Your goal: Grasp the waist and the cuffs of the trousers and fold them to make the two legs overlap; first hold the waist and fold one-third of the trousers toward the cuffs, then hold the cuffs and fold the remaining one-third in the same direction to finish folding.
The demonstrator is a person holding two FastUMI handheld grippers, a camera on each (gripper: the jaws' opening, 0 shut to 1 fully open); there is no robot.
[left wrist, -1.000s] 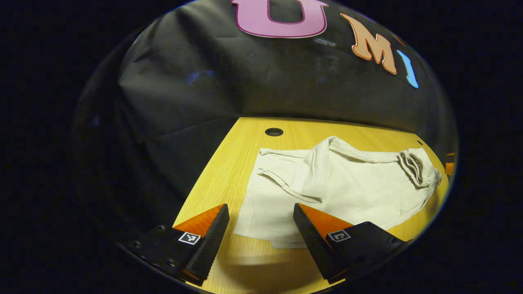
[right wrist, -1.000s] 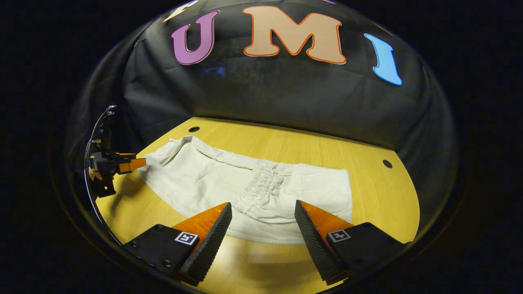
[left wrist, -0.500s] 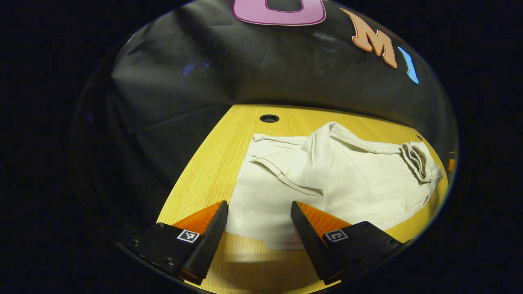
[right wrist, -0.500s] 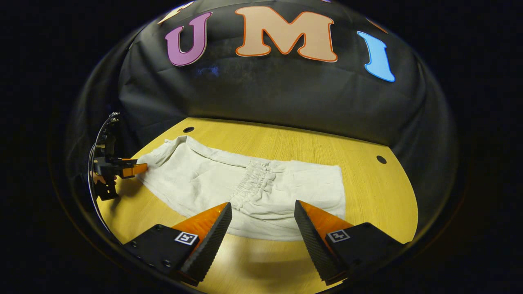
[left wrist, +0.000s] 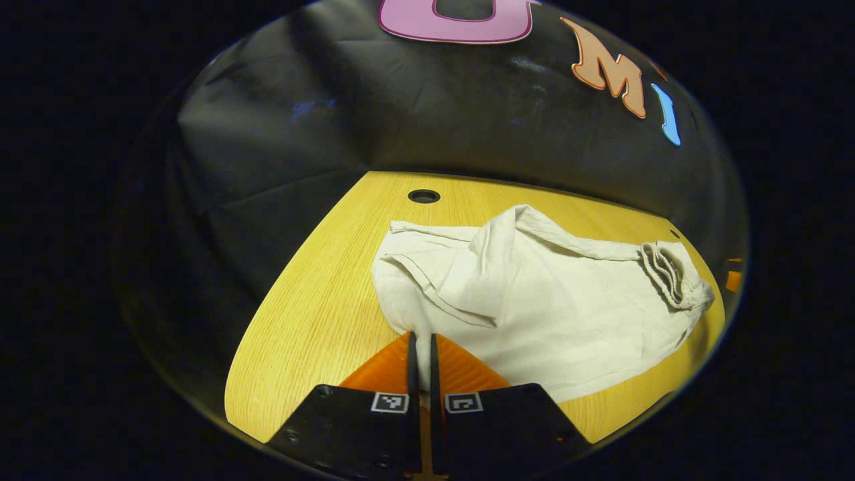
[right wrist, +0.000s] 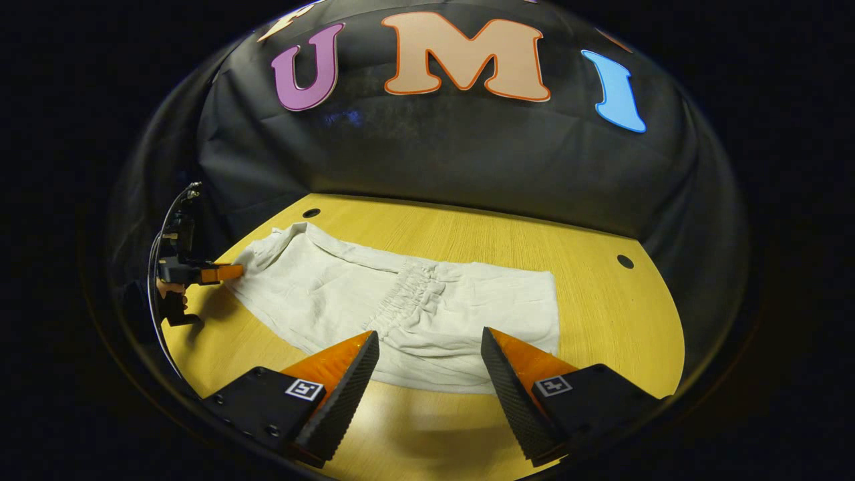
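Lying on one table (right wrist: 601, 314), one trousers (right wrist: 414, 314), two claws.

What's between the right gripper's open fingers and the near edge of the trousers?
In the right gripper view, just bare table between the right gripper and the trousers.

The left gripper view is taken low and close at one end of the trousers (left wrist: 548, 314), faced along them across the table (left wrist: 314, 314). The right gripper view is set back at the near long edge — faced toward the booth wall. Trousers (right wrist: 401, 307) and table (right wrist: 601, 314) are shared — the left gripper (right wrist: 230, 272) is seen at far left.
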